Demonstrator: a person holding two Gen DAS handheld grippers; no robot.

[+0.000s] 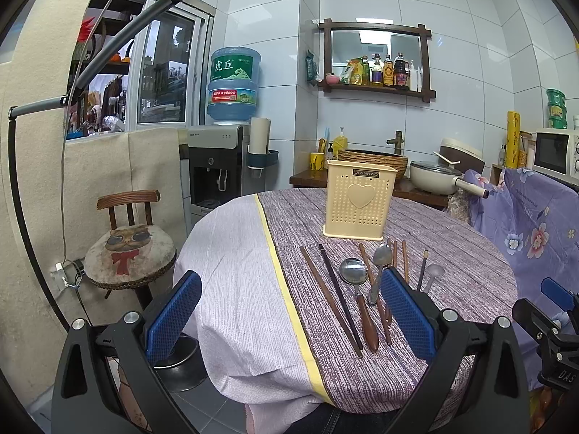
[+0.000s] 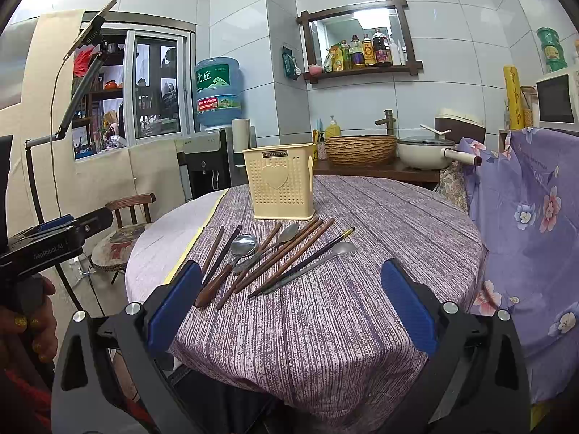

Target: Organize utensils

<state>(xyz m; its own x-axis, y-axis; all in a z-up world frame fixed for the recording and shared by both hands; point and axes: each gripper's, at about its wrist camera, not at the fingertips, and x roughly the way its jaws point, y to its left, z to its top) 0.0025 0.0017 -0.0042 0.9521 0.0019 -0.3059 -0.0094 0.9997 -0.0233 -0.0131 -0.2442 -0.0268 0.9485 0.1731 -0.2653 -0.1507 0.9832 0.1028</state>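
Observation:
A cream perforated utensil holder point(image 1: 358, 200) point(image 2: 280, 184) with a heart on its front stands upright on the round table. In front of it lie several wooden chopsticks point(image 1: 327, 298) point(image 2: 286, 256), a wooden-handled spoon point(image 1: 356, 285) point(image 2: 231, 260), a metal spoon point(image 1: 380, 264) point(image 2: 286, 235) and a small metal spoon point(image 1: 432, 276) point(image 2: 318, 258), fanned out on the cloth. My left gripper point(image 1: 293, 318) is open near the table's front edge, just short of the utensils. My right gripper point(image 2: 293, 307) is open too, its left finger beside the spoon's wooden handle.
The table carries a purple striped cloth point(image 2: 362, 253) with a white part point(image 1: 235, 271) on the left. A chair with a cat cushion point(image 1: 130, 253) stands at the left. A floral-covered object point(image 2: 524, 235) is at the right. A water dispenser point(image 1: 224, 166) and a counter with a pot point(image 2: 423, 153) are behind.

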